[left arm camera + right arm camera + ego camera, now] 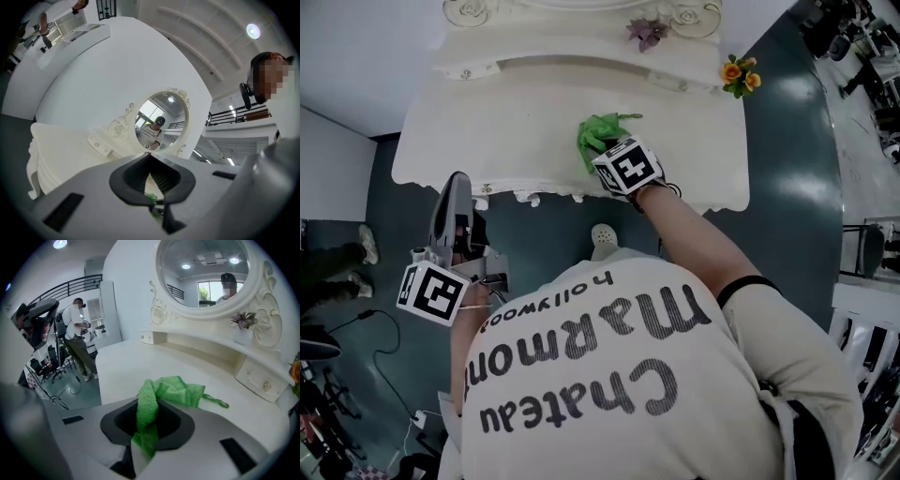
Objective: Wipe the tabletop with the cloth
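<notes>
A crumpled green cloth (600, 134) lies on the white dressing tabletop (506, 122), right of its middle and near the front edge. My right gripper (607, 155) is shut on the cloth (161, 392); one fold runs up between the jaws and the rest spreads on the table ahead of the gripper (146, 420). My left gripper (456, 187) hangs off the table over the floor, in front of the table's left front edge. In the left gripper view its jaws (150, 161) meet at the tips and hold nothing; a bit of green shows through the slit.
An oval mirror (206, 273) stands at the table's back above a raised shelf with a small purple flower (646, 32). Orange flowers (741, 75) sit at the right end. A person (77, 336) stands far left. Cables (384, 352) lie on the teal floor.
</notes>
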Action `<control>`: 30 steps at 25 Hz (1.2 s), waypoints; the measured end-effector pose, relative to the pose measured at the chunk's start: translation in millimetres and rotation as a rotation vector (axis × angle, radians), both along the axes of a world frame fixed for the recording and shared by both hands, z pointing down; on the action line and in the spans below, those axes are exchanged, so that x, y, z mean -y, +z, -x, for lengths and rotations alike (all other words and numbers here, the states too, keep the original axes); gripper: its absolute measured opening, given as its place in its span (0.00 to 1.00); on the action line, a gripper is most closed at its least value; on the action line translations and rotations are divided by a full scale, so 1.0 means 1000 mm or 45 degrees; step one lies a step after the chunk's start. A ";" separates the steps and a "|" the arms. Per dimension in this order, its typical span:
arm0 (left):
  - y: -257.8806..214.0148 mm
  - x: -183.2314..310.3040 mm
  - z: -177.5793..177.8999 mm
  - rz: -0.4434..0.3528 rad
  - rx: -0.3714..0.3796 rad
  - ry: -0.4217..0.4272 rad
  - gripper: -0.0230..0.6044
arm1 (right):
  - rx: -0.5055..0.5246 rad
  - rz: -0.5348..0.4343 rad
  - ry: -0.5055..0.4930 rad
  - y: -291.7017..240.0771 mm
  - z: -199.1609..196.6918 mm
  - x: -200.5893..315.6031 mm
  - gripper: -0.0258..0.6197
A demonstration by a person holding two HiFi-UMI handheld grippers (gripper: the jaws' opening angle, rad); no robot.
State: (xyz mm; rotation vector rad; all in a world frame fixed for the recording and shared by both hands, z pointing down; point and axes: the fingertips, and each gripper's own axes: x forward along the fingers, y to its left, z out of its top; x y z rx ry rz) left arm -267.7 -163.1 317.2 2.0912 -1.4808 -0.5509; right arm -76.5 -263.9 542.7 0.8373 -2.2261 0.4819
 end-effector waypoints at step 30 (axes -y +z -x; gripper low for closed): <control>0.017 -0.004 -0.047 0.003 -0.061 0.213 0.05 | 0.023 -0.001 0.398 0.001 -0.117 -0.032 0.16</control>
